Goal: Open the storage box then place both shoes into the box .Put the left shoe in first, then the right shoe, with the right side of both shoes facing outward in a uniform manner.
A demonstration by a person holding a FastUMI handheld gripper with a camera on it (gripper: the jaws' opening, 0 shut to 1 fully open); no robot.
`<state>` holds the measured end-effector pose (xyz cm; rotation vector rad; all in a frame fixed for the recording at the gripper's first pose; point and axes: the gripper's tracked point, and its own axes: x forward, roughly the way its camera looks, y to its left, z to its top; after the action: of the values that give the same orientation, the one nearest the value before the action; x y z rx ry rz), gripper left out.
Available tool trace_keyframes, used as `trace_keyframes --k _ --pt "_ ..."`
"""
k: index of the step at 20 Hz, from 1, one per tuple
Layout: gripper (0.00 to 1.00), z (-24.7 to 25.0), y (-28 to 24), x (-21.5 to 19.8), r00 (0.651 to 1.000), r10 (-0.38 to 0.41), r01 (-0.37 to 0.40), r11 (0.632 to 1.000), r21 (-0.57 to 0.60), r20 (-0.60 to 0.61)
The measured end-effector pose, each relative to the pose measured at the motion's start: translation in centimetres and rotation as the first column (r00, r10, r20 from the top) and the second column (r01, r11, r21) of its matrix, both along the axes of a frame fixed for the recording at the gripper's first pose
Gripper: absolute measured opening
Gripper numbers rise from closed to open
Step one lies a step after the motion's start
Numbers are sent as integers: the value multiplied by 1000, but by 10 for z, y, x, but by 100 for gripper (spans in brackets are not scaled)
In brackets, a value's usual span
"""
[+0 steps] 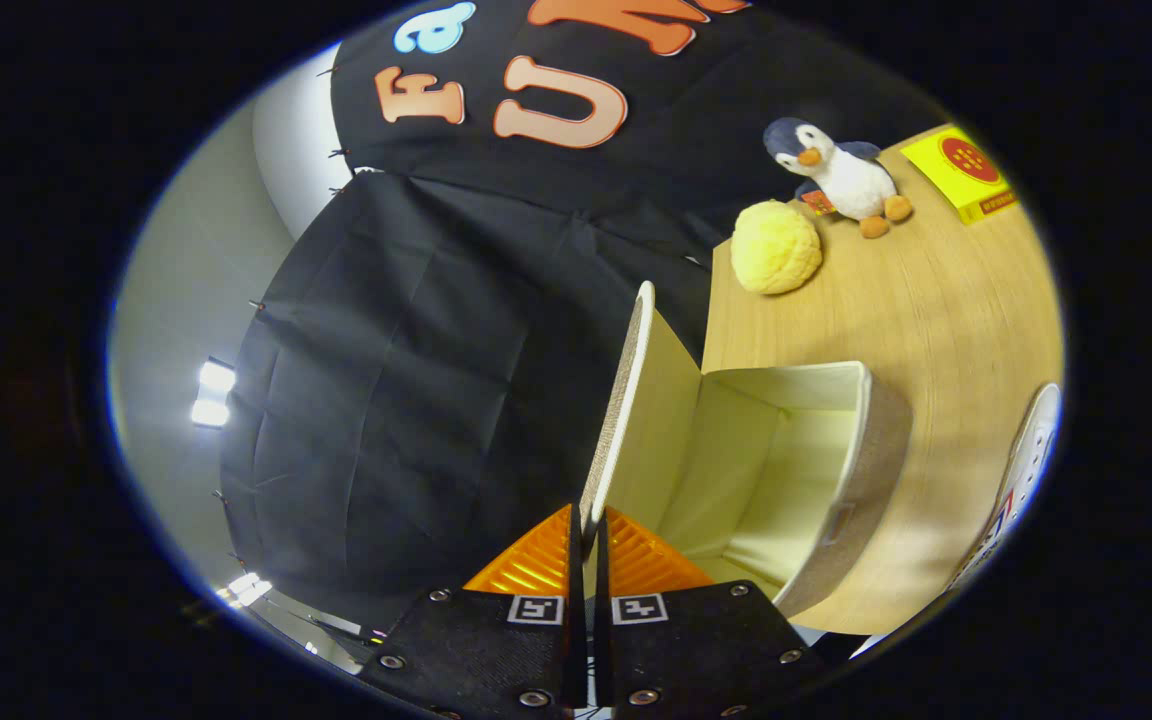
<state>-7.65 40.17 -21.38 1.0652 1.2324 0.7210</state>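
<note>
Gripper (588,545) fingers are pinching the stiff, light lid (619,410) of the fabric storage box (836,500) by its free edge, holding it upright, box interior showing empty.

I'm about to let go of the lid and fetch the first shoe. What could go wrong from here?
1. The gripper is shut on the lid, which stands about upright; released, it might fall shut over the empty box.
2. Pulling the lid further could tip or drag the light-looking box.
3. The shoe lies close beside the box, so a swing toward it could knock the box wall.
</note>
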Motion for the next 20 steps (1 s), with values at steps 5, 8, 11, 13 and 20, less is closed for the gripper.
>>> trace_keyframes --k 5,8,11,13,20 --pt "3 11 66 15 998 61 -60 997 -41 27" --pt "4 10 112 18 993 111 -107 992 -72 41" --pt "4 -3 154 14 988 150 -147 983 -107 25" --pt "4 -12 177 12 987 160 -158 980 -120 9" --pt "4 -55 253 1 970 240 -242 944 -222 -35"
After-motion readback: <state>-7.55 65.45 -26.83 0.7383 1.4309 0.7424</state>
